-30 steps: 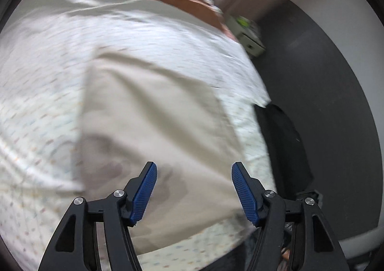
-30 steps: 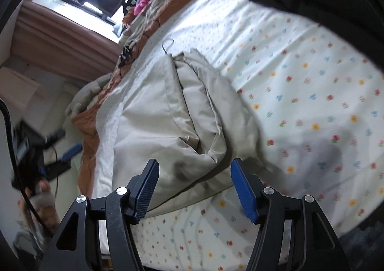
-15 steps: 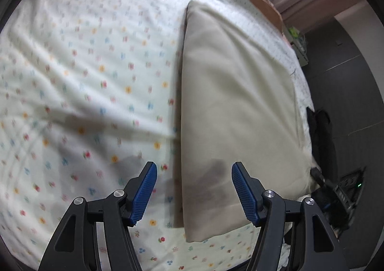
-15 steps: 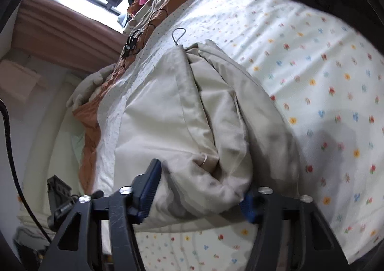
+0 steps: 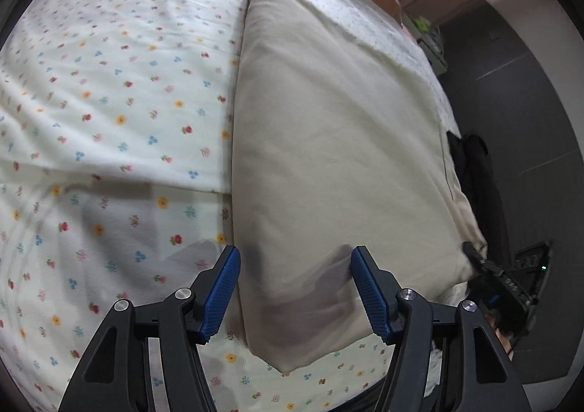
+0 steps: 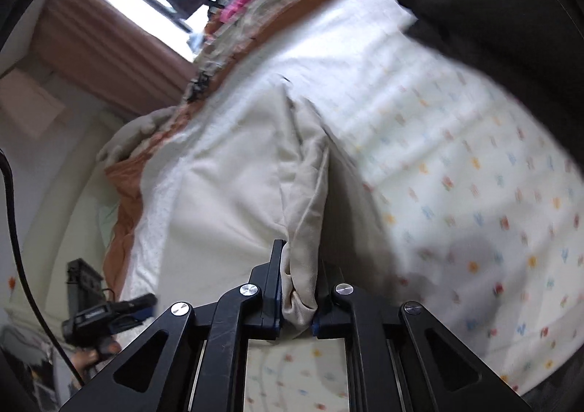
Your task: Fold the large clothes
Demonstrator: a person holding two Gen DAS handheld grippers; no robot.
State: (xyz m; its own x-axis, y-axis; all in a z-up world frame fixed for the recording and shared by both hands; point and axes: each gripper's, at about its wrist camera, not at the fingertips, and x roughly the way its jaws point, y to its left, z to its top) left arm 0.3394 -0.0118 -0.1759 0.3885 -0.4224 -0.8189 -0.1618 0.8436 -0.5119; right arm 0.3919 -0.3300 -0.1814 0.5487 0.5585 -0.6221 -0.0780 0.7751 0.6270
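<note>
Fabric of the beige garment (image 6: pixel 233 185) lies on the flowered bed sheet (image 5: pixel 109 90), already folded into a long panel that runs from 6 o'clock to 12 o'clock in your left wrist view. Your right hand-held gripper (image 6: pixel 297 306) has just been closing, and its jaws now pinch a bunched corner of the garment at 6 o'clock in the right wrist view. Your left hand-held gripper (image 5: pixel 294 289) stands spread, hovering over the near corner of the garment, its two blue pads (image 5: pixel 222 287) straddling the folded edge without pressing on it. The step in hand appears to be securing both near corners for the next fold. The next move likely calls for you to lower the left hand-held gripper, close it on its corner, then carry both corners toward 12 o'clock together. Containers: none shows in either view; the garment rests directly on the bed.
</note>
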